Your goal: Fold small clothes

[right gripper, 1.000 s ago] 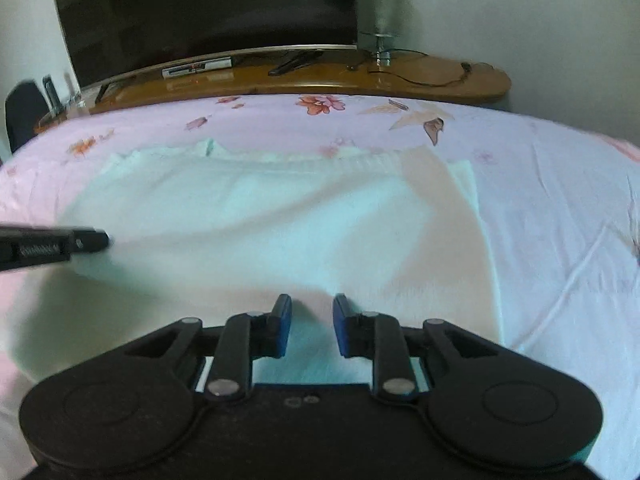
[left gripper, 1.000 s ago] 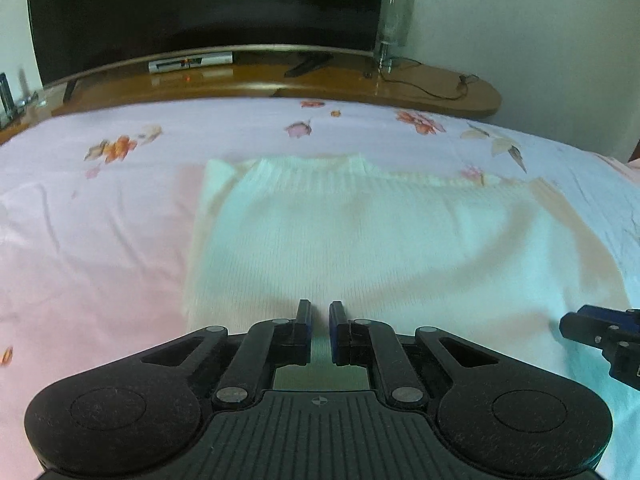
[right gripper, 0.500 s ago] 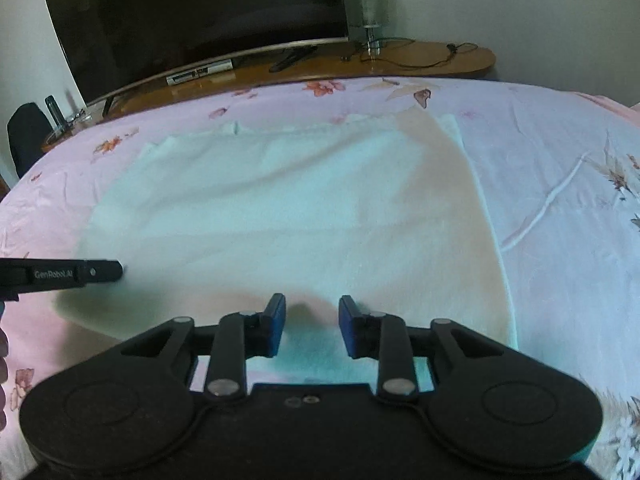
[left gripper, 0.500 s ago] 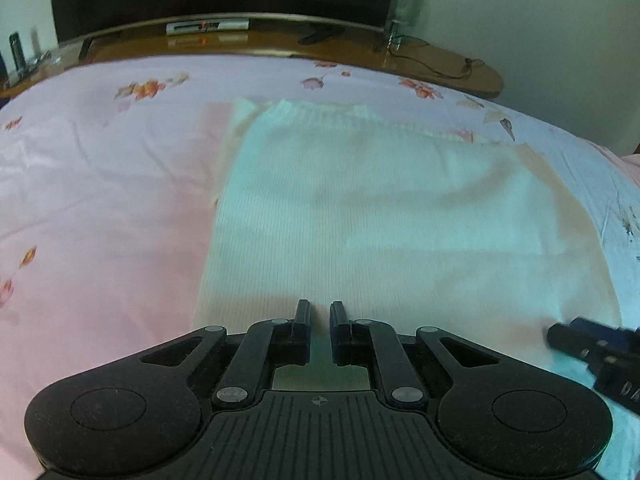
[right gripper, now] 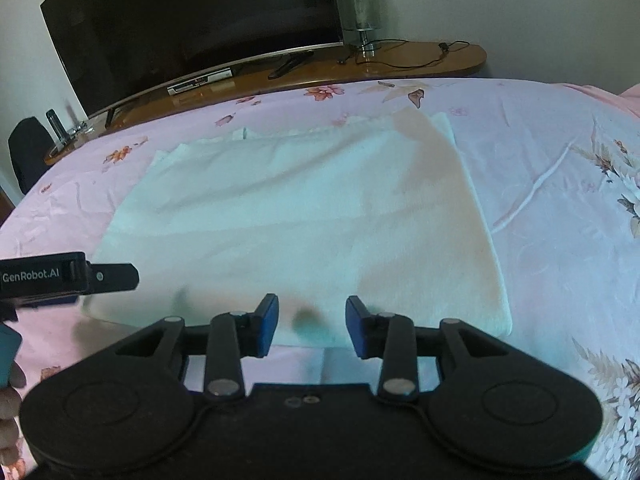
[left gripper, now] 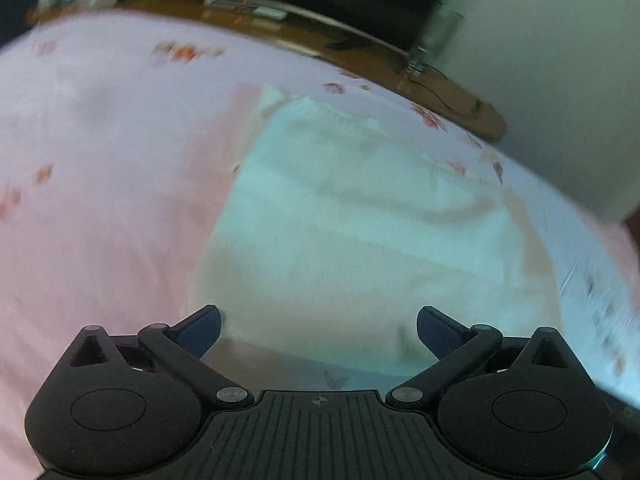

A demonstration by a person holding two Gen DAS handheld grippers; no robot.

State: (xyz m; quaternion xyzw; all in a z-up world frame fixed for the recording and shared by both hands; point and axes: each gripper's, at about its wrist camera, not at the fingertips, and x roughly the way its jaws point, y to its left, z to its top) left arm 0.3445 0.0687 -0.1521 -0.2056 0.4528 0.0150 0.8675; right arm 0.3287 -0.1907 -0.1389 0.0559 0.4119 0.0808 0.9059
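A pale knitted garment lies folded flat in a rectangle on the pink floral bedsheet. My left gripper hovers over the garment's near left corner. Its jaws are opening and stand wide, with nothing pressed between them. The left wrist view is blurred and tilted. In the right wrist view the same garment fills the middle. My right gripper hangs over its near hem with jaws opening and a clear gap between the pads. The left gripper pokes in from the left edge of that view.
Beyond the bed runs a curved wooden shelf. It carries a large dark television, a set-top box, a glass lamp and a cable. The bedsheet spreads out to the right. Fingers of a hand show at bottom left.
The left jaws went from nearly shut to wide apart and that view rolled. The right jaws widened. Both grippers drew back toward the garment's near edge.
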